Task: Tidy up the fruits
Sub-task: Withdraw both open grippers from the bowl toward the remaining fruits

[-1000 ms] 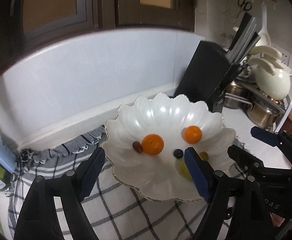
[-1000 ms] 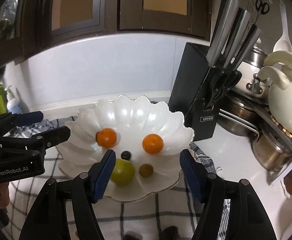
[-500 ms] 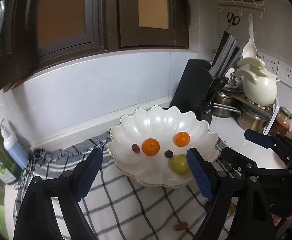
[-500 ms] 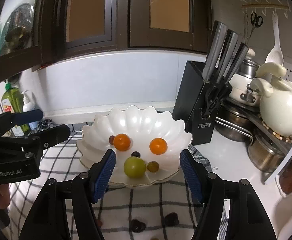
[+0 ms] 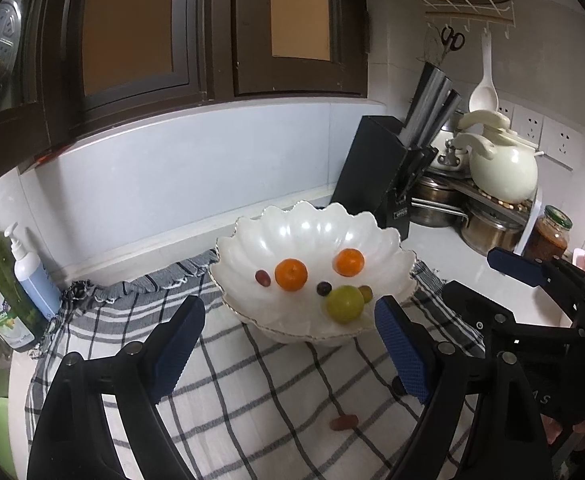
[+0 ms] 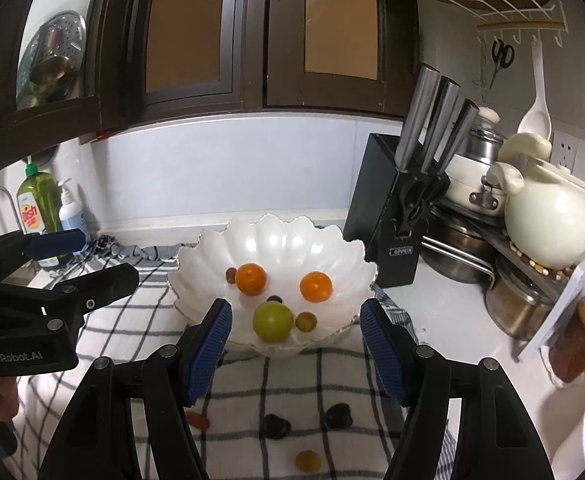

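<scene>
Both the left tool point(image 5: 288, 342) and right tool point(image 6: 292, 344) hang spread and empty short of the white bowl point(image 6: 344, 264), which already holds 2 oranges, while loose grapes point(image 6: 276, 426) wait on the checked cloth point(image 6: 292, 384), seemingly for collection.

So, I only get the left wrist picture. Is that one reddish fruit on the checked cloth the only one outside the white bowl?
Observer: No. The right wrist view shows a dark fruit on the checked cloth, and a second dark fruit beside it.
Operator: Anything else down there?
Observer: Yes, a small yellowish fruit lies nearer the camera, at the bottom edge of that view.
Operator: And is the right gripper carrying something?
Observer: No. The right gripper has its jaws open and nothing is gripped between them.
</scene>
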